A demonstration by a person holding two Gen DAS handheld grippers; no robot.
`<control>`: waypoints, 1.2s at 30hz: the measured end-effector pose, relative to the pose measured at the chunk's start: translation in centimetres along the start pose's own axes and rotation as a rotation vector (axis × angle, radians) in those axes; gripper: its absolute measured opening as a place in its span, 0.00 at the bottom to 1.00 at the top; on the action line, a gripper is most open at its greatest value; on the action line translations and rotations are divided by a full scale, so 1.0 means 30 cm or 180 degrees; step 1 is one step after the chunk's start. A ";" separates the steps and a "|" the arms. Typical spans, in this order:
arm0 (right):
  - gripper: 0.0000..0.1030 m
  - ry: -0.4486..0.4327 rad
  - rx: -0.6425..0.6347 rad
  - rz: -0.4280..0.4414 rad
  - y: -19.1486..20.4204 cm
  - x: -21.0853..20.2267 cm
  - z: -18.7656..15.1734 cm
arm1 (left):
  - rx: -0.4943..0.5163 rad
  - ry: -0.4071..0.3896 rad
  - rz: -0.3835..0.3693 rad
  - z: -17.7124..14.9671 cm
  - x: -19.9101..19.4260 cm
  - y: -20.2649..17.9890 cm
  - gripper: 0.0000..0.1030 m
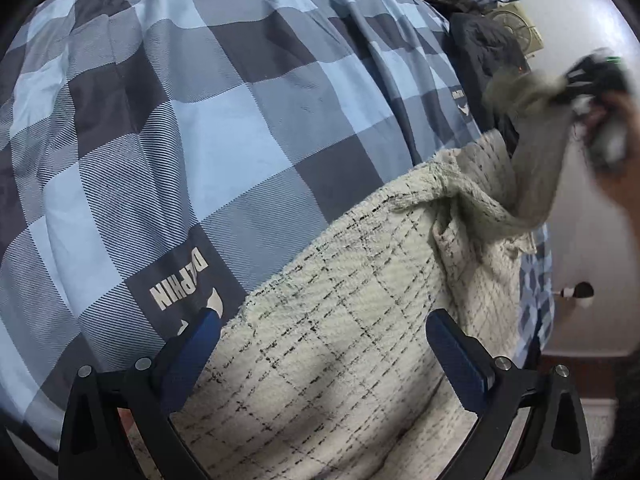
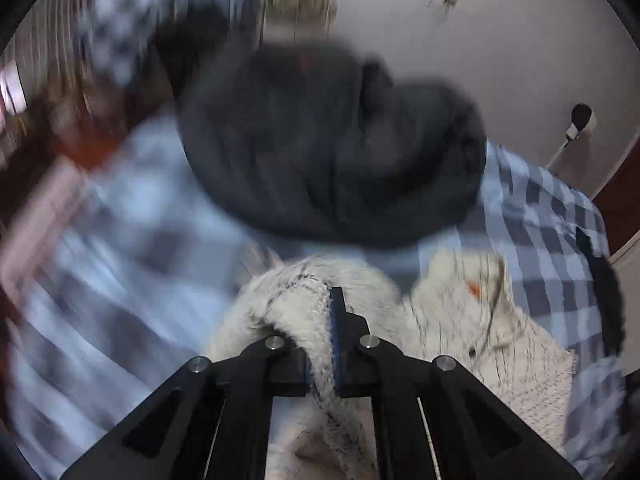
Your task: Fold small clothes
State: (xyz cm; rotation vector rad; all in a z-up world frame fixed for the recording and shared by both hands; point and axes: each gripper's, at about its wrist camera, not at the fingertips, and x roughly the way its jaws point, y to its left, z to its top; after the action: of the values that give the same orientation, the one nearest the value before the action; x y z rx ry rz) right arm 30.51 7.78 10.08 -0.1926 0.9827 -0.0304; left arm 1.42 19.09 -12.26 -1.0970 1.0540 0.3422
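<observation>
Checked blue bedspread carries the cream garment. My left hand-held gripper hovers spread apart above it; my right hand-held gripper is clamped on its raised edge.

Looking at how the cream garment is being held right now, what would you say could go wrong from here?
1. The right gripper pinches only a bunched edge of the cream checked garment, so the edge may slip free as it is lifted.
2. The left gripper is open above the garment, not pinning it, so the whole piece may drag across the blue checked bedsheet.
</observation>
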 end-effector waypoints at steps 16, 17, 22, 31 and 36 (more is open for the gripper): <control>0.04 -0.0953 0.0094 0.0465 -0.210 -0.537 -0.006 | -0.0668 -0.0246 -0.3904 0.254 -0.328 0.100 1.00; 0.04 -0.0939 0.0136 0.0452 -0.250 -0.547 -0.034 | -0.0619 -0.0328 -0.3648 0.257 -0.337 0.104 1.00; 0.04 -0.0965 0.0853 0.0411 -0.552 -0.593 -0.182 | -0.0213 -0.0420 -0.2095 0.235 -0.304 0.053 1.00; 0.92 0.0750 0.2188 -0.0186 -1.120 -0.219 -1.003 | 0.1895 -0.0793 0.0608 0.094 -0.226 -0.226 1.00; 0.92 0.0728 0.2436 -0.0457 -1.220 -0.266 -1.267 | 0.2067 -0.0511 0.0456 0.030 -0.160 -0.272 1.00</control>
State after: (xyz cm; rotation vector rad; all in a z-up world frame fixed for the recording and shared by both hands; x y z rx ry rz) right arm -3.20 -32.90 2.59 0.4535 1.1174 -0.5610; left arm 5.11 17.28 -3.70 -0.4080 1.0002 0.1744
